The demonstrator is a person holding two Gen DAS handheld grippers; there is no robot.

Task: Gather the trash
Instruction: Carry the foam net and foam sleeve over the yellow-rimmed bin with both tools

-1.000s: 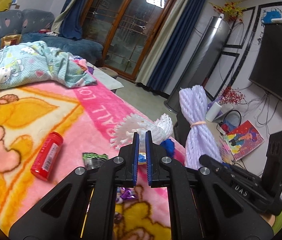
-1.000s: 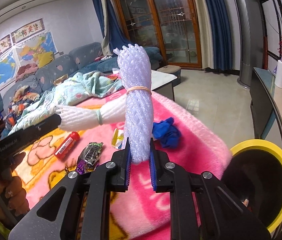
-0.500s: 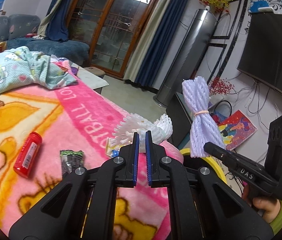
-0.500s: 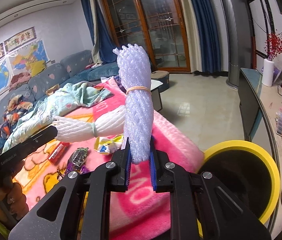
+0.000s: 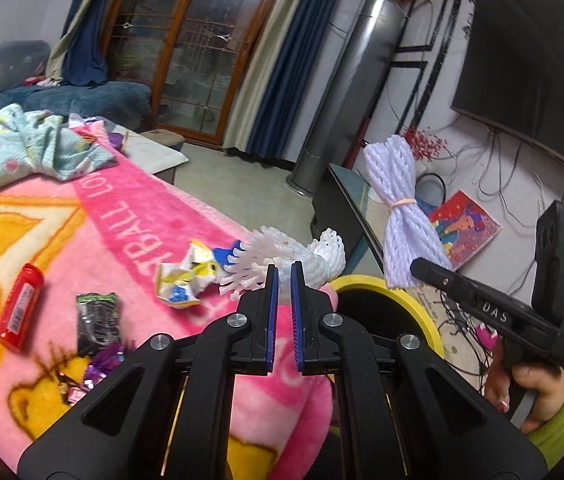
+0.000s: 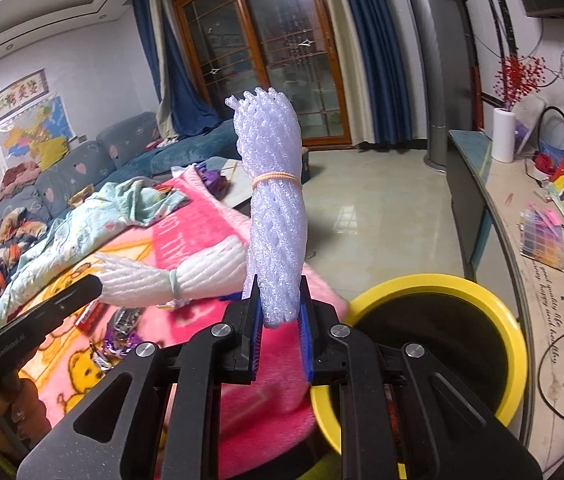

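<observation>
Lilac foam net bundle (image 6: pixel 275 216), rubber-banded, pinched upright by right tongs (image 6: pixel 279 312); left tongs (image 5: pixel 284 280) pinch white net (image 5: pixel 282 250)

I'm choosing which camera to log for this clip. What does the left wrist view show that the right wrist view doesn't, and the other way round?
Only the left wrist view shows the television, the red tube in full and the crumpled yellow wrapper on the blanket.

Only the right wrist view shows the wall maps, the white vase of red flowers and most of the inside of the bin.

Both show the pink blanket, the white foam net in the left gripper, the lilac foam net in the right gripper, and the yellow bin rim.
</observation>
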